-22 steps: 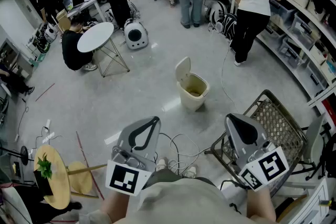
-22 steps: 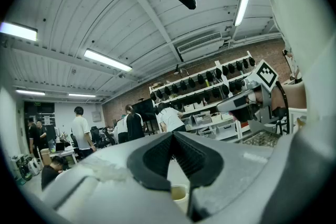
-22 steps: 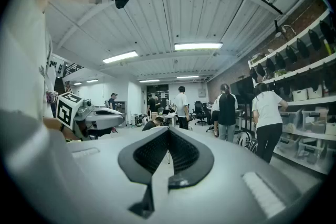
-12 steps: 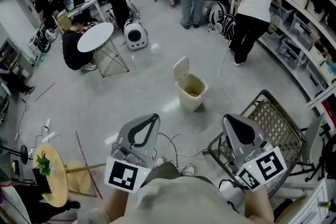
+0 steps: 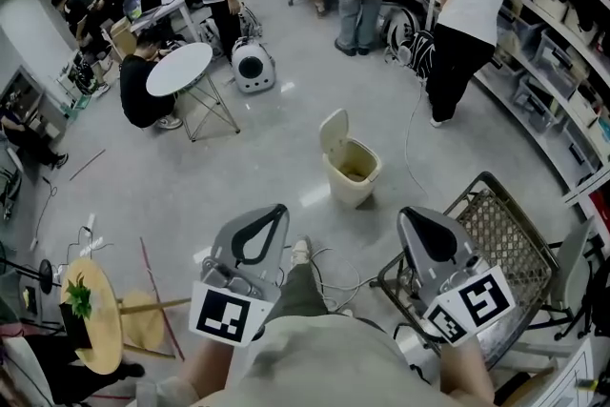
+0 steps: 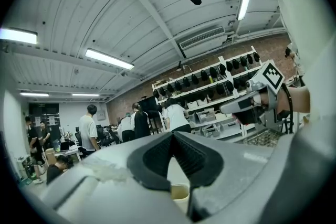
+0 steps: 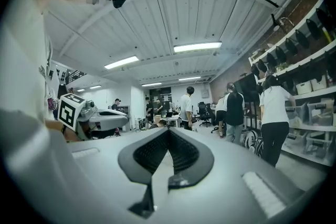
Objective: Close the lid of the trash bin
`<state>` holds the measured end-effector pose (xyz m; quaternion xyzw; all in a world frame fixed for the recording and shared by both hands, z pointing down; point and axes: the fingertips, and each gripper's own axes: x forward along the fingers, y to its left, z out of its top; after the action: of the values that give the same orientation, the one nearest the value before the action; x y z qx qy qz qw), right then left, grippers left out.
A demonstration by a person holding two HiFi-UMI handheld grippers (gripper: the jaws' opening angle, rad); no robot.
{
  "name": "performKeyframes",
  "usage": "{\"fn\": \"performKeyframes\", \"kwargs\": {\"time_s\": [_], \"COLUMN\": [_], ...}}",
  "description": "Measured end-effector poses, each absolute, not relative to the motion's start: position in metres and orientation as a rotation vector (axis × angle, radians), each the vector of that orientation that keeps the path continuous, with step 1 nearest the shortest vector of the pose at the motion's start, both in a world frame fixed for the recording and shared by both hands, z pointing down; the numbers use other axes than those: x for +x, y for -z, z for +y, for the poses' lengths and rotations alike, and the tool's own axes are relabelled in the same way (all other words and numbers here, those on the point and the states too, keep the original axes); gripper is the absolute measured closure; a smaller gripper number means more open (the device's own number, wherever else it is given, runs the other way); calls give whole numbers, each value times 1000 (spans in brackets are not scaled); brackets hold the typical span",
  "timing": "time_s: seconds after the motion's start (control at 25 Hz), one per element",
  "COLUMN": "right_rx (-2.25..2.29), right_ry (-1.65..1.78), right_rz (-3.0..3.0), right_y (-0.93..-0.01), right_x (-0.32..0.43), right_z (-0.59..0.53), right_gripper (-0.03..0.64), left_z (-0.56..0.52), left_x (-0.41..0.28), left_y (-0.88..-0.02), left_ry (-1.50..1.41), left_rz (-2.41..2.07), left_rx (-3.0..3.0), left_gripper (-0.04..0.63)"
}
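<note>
A beige trash bin [image 5: 351, 172] stands on the grey floor ahead of me, its lid [image 5: 333, 132] tipped up and open at the back left. My left gripper [image 5: 275, 209] is held low at the left, well short of the bin, shut with nothing in it. My right gripper [image 5: 409, 213] is held level with it at the right, also shut and holding nothing. In the left gripper view the bin [image 6: 180, 193] shows through the gap under the jaws of the left gripper [image 6: 173, 134]. In the right gripper view the right gripper [image 7: 168, 130] points across the room.
A wire mesh chair [image 5: 508, 226] stands at my right. Loose cables [image 5: 335, 268] lie on the floor between me and the bin. A round white table [image 5: 179, 69] and several people are further back. Shelves [image 5: 558, 24] line the right wall.
I have stepped forward: a leg and shoe now show between the grippers, and the scene has shifted a little. Both grippers keep the same pose and stay shut.
</note>
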<state>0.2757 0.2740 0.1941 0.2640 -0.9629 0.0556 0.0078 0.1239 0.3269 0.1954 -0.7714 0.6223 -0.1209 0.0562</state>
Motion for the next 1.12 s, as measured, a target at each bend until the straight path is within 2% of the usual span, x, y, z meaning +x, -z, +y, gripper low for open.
{"fn": "performKeyframes", "kwargs": {"time_s": [0.24, 0.64, 1.12], "right_rx": [818, 859, 900], "right_ry": [-195, -246, -275], "right_rz": [-2986, -2899, -2804], "right_y": [-214, -231, -238], "right_x": [251, 170, 20], "right_z": [234, 128, -36], "right_gripper": [614, 614, 614], "left_z": [290, 180, 15], "left_x": [109, 27, -130], "left_y": [-212, -224, -225], "left_ry": [371, 371, 429], "left_rz": [1865, 1833, 1742], "left_rx": [-2361, -2425, -2482], "left_gripper": [592, 592, 594]}}
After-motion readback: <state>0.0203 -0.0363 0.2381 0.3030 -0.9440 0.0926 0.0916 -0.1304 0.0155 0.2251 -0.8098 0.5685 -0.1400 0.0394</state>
